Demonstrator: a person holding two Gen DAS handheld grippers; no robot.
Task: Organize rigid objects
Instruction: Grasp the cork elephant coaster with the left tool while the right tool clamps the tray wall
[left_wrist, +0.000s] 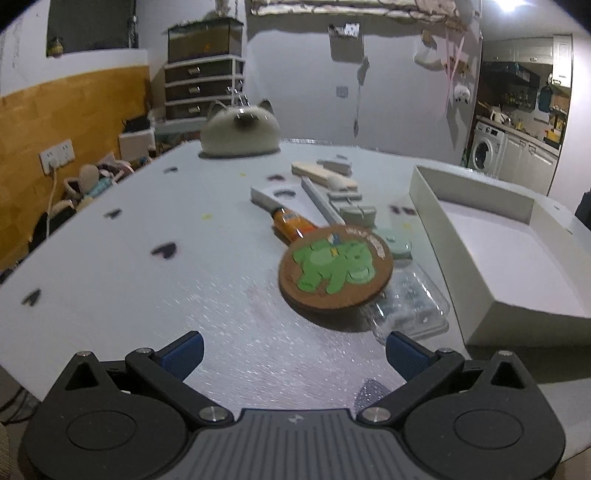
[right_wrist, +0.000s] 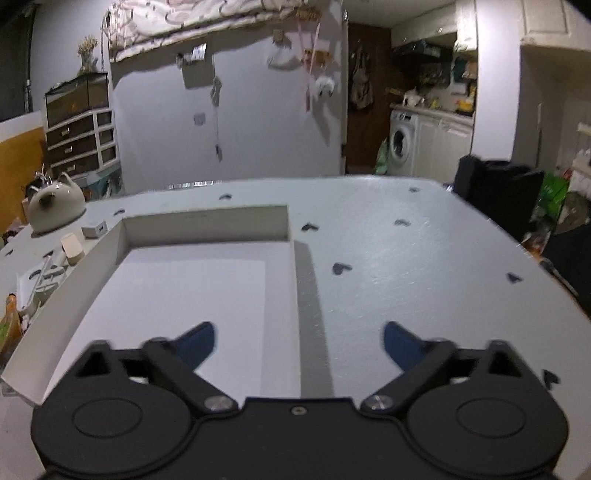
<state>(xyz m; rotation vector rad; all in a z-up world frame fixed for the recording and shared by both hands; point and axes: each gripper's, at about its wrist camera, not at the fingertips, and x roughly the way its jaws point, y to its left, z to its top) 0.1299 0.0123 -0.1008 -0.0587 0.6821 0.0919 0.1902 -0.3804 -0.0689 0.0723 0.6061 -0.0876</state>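
Observation:
A pile of small objects lies mid-table in the left wrist view: a round cork coaster with a green figure (left_wrist: 334, 267), an orange tube (left_wrist: 290, 223), grey plastic pieces (left_wrist: 332, 199), a wooden block (left_wrist: 314, 171), a pale green disc (left_wrist: 397, 243) and a clear plastic case (left_wrist: 410, 302). My left gripper (left_wrist: 293, 350) stands open just short of the coaster, nothing between its blue pads. An empty white shallow box (right_wrist: 207, 225) sits to the right of the pile. My right gripper (right_wrist: 299, 341) is open above the box's right wall, holding nothing.
A cat-shaped ceramic holder (left_wrist: 240, 129) stands at the table's far left edge. The table (right_wrist: 406, 266) has a pale cover with dark heart marks. A dark chair (right_wrist: 498, 192) stands beyond the right edge. Drawers (left_wrist: 203, 86) and a washing machine (left_wrist: 485, 147) are in the background.

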